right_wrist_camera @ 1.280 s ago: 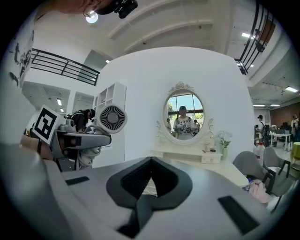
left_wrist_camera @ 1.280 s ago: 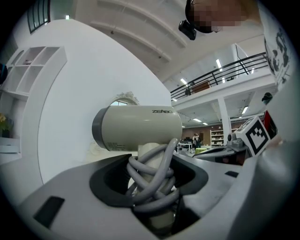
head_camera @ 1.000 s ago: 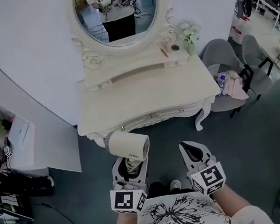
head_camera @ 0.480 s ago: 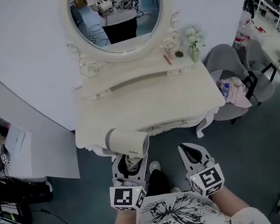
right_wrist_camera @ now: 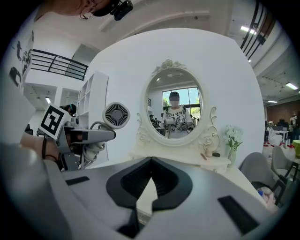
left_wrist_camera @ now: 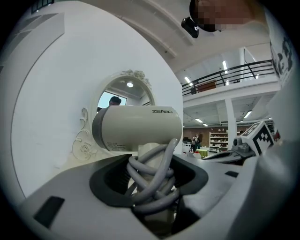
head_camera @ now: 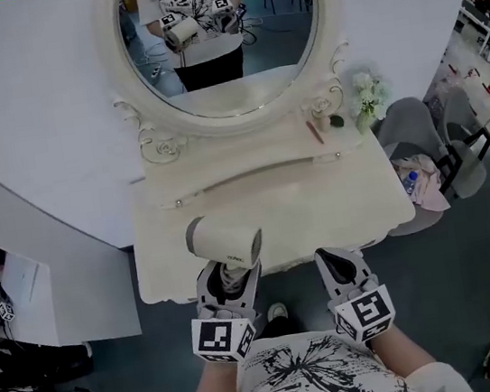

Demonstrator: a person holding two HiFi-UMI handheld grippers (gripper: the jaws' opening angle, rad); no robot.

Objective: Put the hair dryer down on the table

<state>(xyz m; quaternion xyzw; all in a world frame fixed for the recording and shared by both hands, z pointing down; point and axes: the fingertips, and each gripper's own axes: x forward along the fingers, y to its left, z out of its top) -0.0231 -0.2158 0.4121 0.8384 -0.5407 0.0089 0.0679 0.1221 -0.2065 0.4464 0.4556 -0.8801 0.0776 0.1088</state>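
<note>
A cream hair dryer [head_camera: 224,241] with its grey cord wound round the handle [left_wrist_camera: 154,180] stands upright in my left gripper [head_camera: 228,282], which is shut on that handle. In the head view its barrel hangs over the front edge of the cream dressing table [head_camera: 319,202]. In the left gripper view the barrel [left_wrist_camera: 138,127] lies crosswise above the jaws. My right gripper [head_camera: 335,259] is level with it on the right, shut with nothing in it, its jaw tips meeting [right_wrist_camera: 149,161]. From there I see the hair dryer's rear grille [right_wrist_camera: 116,115].
An oval mirror [head_camera: 220,30] rises behind the table and reflects the person. A vase of flowers [head_camera: 365,95] and small items [head_camera: 325,122] stand on the raised back shelf. Grey chairs with clothes and a bottle [head_camera: 424,175] stand at the right, a white shelf unit [head_camera: 22,288] at the left.
The view has closed in on the dressing table. Both grippers have come forward, and the hair dryer now hangs over the table's front edge instead of short of it.
</note>
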